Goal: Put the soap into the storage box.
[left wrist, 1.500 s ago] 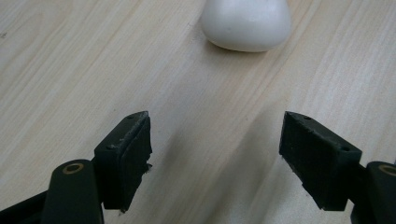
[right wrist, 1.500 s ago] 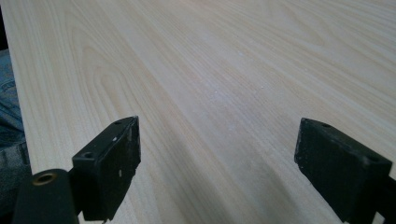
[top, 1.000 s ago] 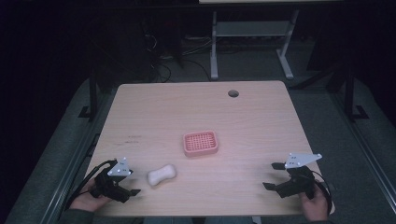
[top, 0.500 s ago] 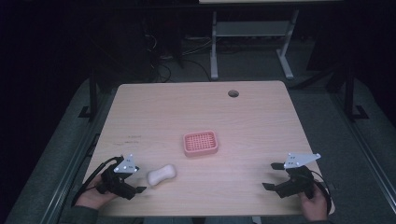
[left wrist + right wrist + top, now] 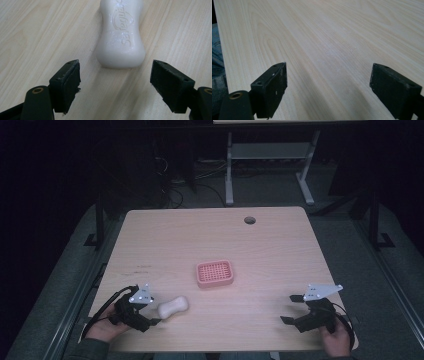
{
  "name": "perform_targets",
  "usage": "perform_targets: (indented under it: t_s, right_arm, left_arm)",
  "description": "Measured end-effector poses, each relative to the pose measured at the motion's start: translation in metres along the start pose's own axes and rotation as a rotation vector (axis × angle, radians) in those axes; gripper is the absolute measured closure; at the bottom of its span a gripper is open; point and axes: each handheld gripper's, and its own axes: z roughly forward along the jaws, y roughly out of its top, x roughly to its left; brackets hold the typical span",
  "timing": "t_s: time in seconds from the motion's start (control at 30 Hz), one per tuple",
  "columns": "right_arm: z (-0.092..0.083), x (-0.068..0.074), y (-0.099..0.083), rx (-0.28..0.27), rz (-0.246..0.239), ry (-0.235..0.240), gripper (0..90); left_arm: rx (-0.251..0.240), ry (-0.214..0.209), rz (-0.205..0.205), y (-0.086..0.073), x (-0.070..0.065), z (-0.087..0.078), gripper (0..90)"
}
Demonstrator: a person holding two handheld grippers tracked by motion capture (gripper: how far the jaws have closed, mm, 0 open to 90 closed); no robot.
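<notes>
Pale wood-grain laminate covers the surface [image 5: 280,250], a rectangle with rounded corners and a small round cable hole [image 5: 249,220] near its far edge. Near the middle sits a pink soap dish [image 5: 214,273], a shallow rounded tray with a gridded floor, well apart from both grippers. Closer to the near-left corner lies a white soap bar [image 5: 173,306], waisted like a peanut, smooth and slightly glossy, with raised lettering along its top [image 5: 124,27]. The left gripper [image 5: 148,316] rests low on the surface just beside the bar's near end, its black fingers [image 5: 65,82] spread wide with the bar's rounded end ahead of the gap, not touching either pad. Nothing lies between the bar and the dish; bare laminate stretches between them. The right gripper [image 5: 295,309] is held near the near-right corner, close to the surface edge, its fingers [image 5: 272,87] also spread wide over bare wood with nothing between them. A strip of blue denim [image 5: 217,62] shows beyond the surface edge in the right gripper view. Beyond the far edge, dark floor, tangled cables [image 5: 172,180] and the grey metal legs [image 5: 229,170] of another frame stand clear of the surface. Wide open room remains across the far half.
</notes>
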Motion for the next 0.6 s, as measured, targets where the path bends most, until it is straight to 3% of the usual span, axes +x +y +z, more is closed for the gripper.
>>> perform_targets:
  t_s: [0.6]
  right_arm:
    - [0.0,0.0,0.0,-0.004,-0.002,0.0,14.2]
  left_arm:
    - [-0.002,-0.024,0.029,0.017,-0.001,0.009,23.6]
